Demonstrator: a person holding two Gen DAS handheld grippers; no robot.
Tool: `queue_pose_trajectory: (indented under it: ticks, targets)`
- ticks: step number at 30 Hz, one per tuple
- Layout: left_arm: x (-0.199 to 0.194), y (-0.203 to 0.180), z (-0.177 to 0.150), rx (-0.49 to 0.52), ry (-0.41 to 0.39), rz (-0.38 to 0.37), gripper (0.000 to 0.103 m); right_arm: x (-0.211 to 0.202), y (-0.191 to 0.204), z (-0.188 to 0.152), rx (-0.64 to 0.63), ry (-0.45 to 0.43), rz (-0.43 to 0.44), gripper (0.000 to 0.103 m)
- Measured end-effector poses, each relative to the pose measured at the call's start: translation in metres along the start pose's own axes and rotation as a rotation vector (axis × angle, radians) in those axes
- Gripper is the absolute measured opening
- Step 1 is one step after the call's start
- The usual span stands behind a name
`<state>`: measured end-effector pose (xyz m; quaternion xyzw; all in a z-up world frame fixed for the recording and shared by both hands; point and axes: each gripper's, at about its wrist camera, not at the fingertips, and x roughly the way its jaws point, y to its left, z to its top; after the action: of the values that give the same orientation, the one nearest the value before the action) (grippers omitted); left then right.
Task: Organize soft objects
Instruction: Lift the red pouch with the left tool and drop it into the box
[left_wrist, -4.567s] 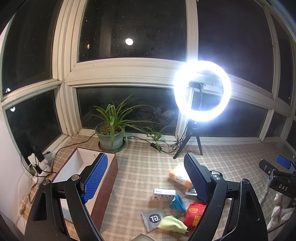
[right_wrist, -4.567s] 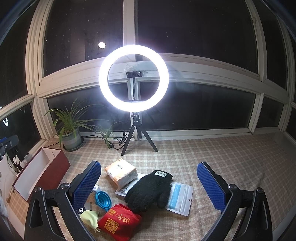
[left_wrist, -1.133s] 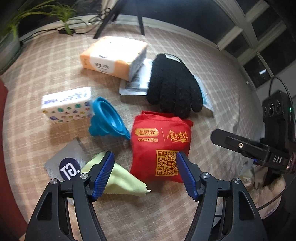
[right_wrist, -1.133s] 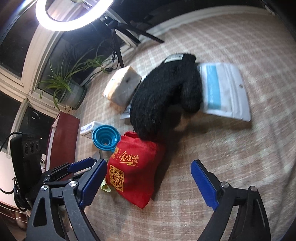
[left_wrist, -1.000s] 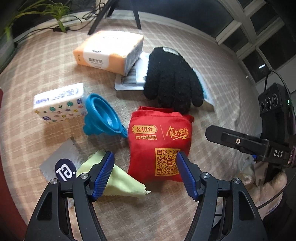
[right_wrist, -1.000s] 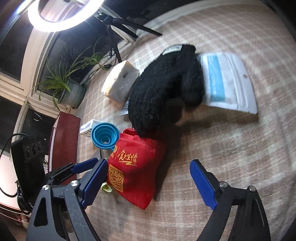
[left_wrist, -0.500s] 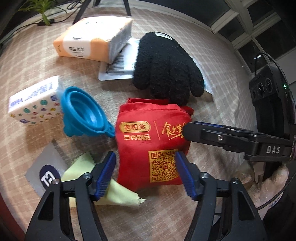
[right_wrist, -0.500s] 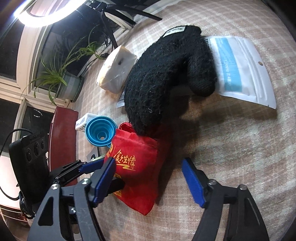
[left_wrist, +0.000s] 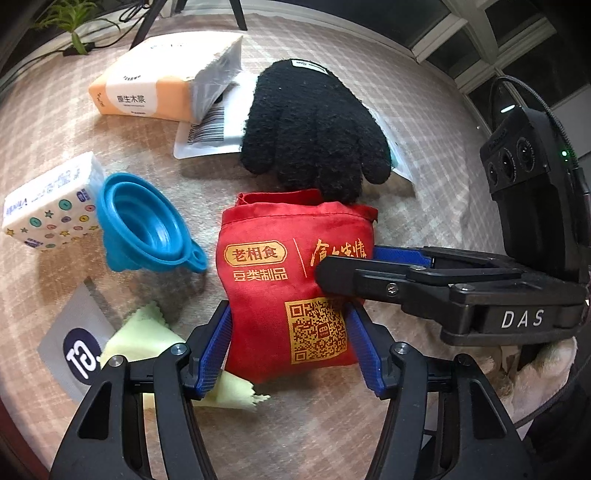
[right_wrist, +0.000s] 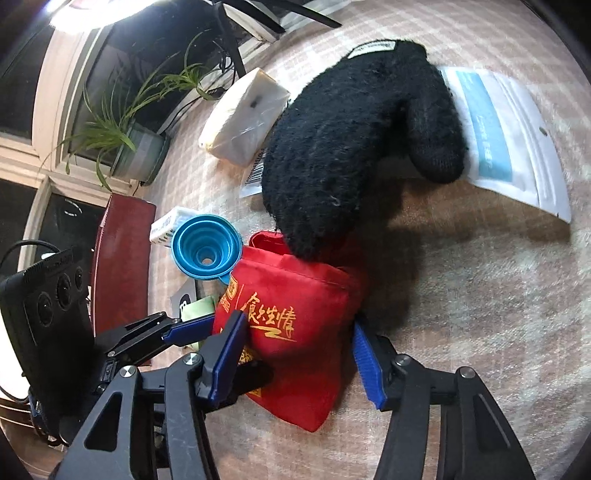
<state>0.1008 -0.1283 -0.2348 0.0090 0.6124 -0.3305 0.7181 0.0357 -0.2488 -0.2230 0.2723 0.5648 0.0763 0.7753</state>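
Observation:
A red cloth bag (left_wrist: 291, 280) with gold print and a QR code lies on the checked cloth. My left gripper (left_wrist: 290, 345) is open, its blue pads on both sides of the bag's near end. My right gripper (right_wrist: 299, 350) is open too, straddling the bag (right_wrist: 295, 325) from the right side; its fingers (left_wrist: 399, 273) reach across the bag in the left wrist view. A black knit glove (left_wrist: 314, 129) lies just beyond the bag, fingertips on its top edge. A yellow-green cloth (left_wrist: 147, 343) lies under my left finger.
A blue collapsible funnel (left_wrist: 144, 225), a patterned tissue pack (left_wrist: 48, 206), an orange tissue pack (left_wrist: 155, 92), a grey card (left_wrist: 74, 343) and a flat white packet (right_wrist: 509, 136) surround the bag. A dark red box (right_wrist: 122, 258) and a potted plant (right_wrist: 136, 147) stand at the left.
Both grippers have dropped from a raised view of the window down to the red bag. In the last second each closed in until its pads flank the bag, jaws narrowing.

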Motion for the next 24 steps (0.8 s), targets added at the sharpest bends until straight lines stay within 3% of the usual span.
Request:
queue_pose_trajectory:
  ticks: [12,24]
  targets:
    - [-0.024,-0.016,-0.006,0.02,-0.067,-0.022,0.059,-0.025,0.017,-0.004,-0.061,-0.053,-0.048,0.052]
    - [-0.088,-0.012,-0.023,0.001,-0.221,-0.014,0.059,-0.058,0.071,-0.008,-0.167,-0.117,-0.054,0.052]
